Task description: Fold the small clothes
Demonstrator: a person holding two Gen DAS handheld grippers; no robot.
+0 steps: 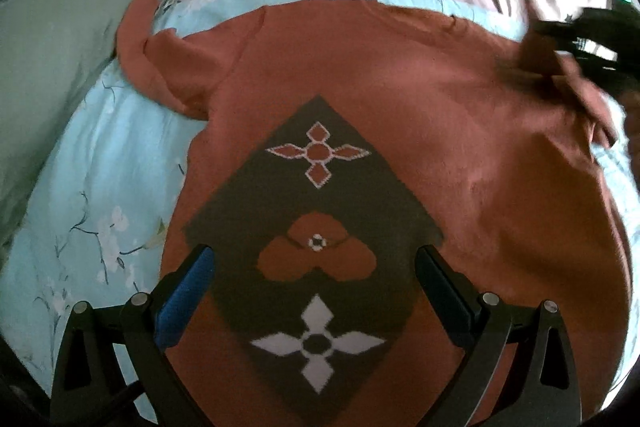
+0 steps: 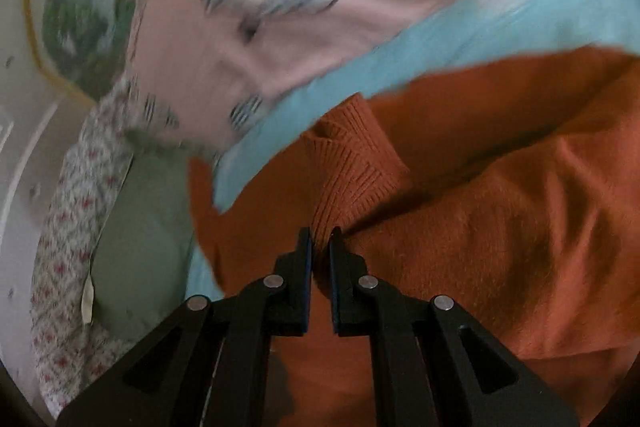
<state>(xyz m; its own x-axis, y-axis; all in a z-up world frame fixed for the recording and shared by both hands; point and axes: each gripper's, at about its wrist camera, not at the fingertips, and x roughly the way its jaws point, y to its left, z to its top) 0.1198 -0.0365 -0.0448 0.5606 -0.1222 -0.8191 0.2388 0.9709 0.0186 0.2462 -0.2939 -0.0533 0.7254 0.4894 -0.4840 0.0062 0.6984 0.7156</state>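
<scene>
My left gripper (image 1: pixel 314 259) gapes wide over the rust knit sweater (image 1: pixel 460 131), flat on the light-blue floral sheet (image 1: pixel 100 163), dark diamond panel (image 1: pixel 312 195) at 6. My right gripper (image 2: pixel 320 243) pinches the sweater's ribbed cuff (image 2: pixel 352 163) at 12.

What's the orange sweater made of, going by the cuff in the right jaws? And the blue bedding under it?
Orange sweater: looks like soft knit, likely wool or acrylic; the ribbed cuff pinched in the right gripper shows knit ridges and a fuzzy, matte surface. Blue bedding: smooth, thin woven fabric with a printed blossom pattern, probably cotton.
</scene>
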